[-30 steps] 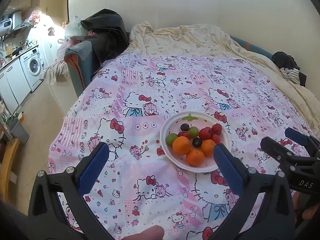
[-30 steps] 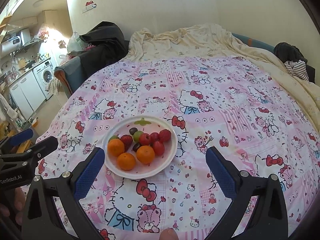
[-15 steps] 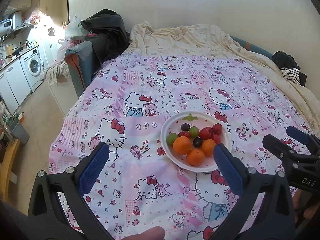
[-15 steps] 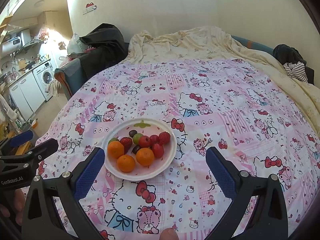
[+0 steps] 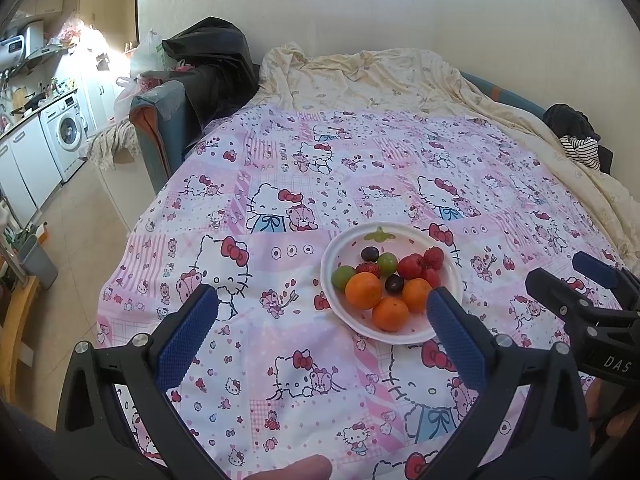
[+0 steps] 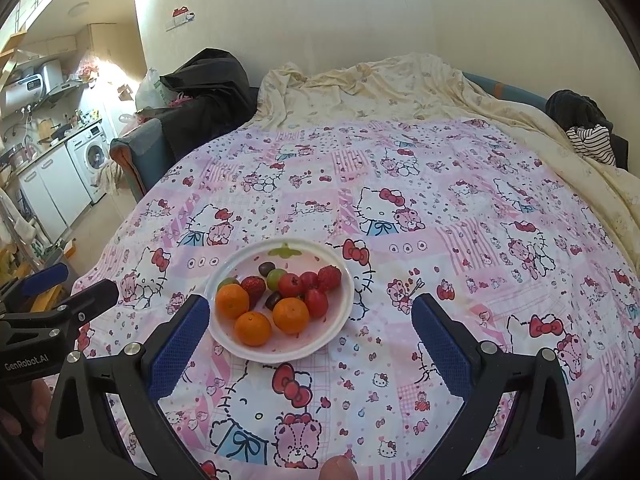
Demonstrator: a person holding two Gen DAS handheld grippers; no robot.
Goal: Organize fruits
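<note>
A white plate (image 5: pixel 332 252) (image 6: pixel 340 320) sits on a pink cartoon-cat bedspread (image 5: pixel 304 168) (image 6: pixel 460 216). It holds three oranges (image 5: pixel 363 290) (image 6: pixel 252 328), red strawberries (image 5: pixel 433 257) (image 6: pixel 329 277), green grapes (image 5: pixel 387 263) (image 6: pixel 275 278) and dark grapes (image 5: pixel 369 254) (image 6: pixel 265 268). My left gripper (image 5: pixel 320 332) is open and empty, hovering just near of the plate, left of it. My right gripper (image 6: pixel 310 342) is open and empty, above the plate's near edge. Each gripper shows at the edge of the other's view.
A cream blanket (image 5: pixel 380 80) covers the far part of the bed. A dark bag (image 5: pixel 212 60) lies on a blue armchair (image 5: pixel 160 132) at the back left. Striped clothes (image 6: pixel 592 140) lie at the right. The bed's edge drops to a kitchen floor (image 5: pixel 80 208) with a washing machine (image 5: pixel 66 136).
Both grippers have drifted slightly; the right wrist view has moved forward and the plate sits a little lower and more central. Nothing was grasped.
</note>
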